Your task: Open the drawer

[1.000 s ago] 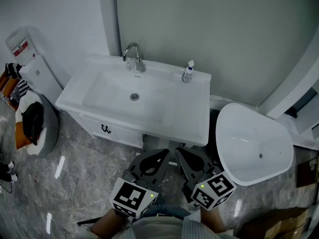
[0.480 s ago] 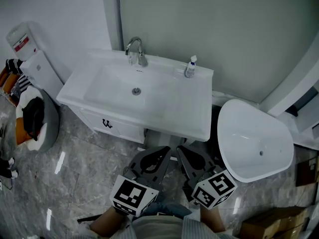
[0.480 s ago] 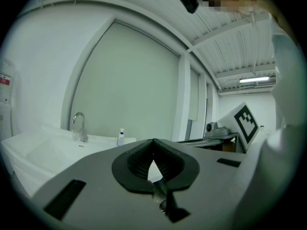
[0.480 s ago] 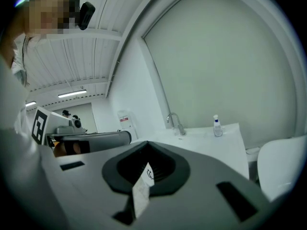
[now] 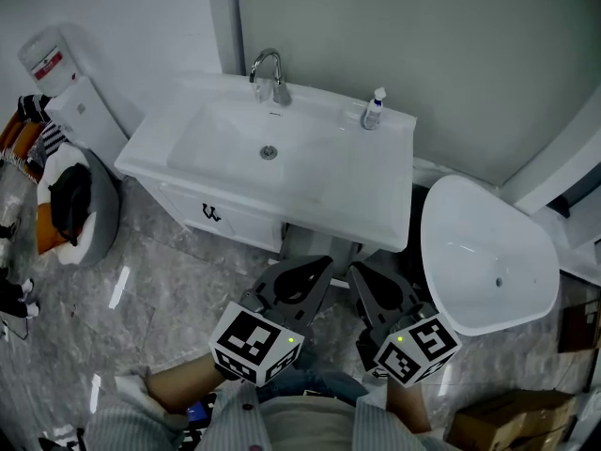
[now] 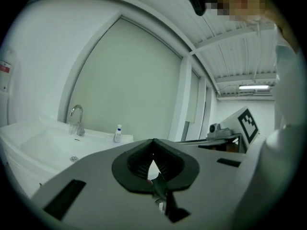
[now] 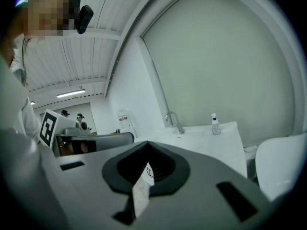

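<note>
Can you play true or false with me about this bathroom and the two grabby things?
1. The drawer is pulled open. False: it sits shut in the vanity.
2. A small bottle stands to the right of the faucet. True.
3. The left gripper is holding the drawer handle. False: its jaws are shut on nothing, away from the vanity.
4. A white tub sits to the right of the vanity. True.
</note>
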Demonstrator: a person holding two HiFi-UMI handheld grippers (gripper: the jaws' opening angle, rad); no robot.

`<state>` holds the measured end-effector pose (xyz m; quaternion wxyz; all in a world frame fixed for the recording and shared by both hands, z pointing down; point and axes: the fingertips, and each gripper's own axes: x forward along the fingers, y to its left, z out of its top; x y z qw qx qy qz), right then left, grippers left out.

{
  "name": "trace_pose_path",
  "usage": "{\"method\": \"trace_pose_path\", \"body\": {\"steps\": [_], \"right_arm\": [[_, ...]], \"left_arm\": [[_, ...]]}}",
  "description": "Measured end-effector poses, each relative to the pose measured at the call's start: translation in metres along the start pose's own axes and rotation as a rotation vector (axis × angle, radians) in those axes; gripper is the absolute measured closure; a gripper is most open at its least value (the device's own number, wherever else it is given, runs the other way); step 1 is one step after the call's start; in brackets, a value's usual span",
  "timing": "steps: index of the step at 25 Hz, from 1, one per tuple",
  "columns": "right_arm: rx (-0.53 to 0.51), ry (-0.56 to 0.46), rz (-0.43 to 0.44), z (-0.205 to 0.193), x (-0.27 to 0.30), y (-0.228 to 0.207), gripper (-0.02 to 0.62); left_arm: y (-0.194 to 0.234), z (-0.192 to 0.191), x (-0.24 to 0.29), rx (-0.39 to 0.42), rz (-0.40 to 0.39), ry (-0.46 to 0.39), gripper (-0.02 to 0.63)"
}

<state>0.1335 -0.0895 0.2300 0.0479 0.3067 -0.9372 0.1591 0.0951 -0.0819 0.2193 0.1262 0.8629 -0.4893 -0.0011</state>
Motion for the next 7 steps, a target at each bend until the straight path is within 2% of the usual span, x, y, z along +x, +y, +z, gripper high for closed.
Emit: {"method": "trace_pose_path", "body": {"steps": [7], "right_arm": [[-0.026, -0.018, -0.023, 0.0094, -0.0027, -0.0051, 0.588]], "left_arm": [[-0.0021, 0.0089, 0.0105, 0.059, -0.064, -0.015, 0.594]]}}
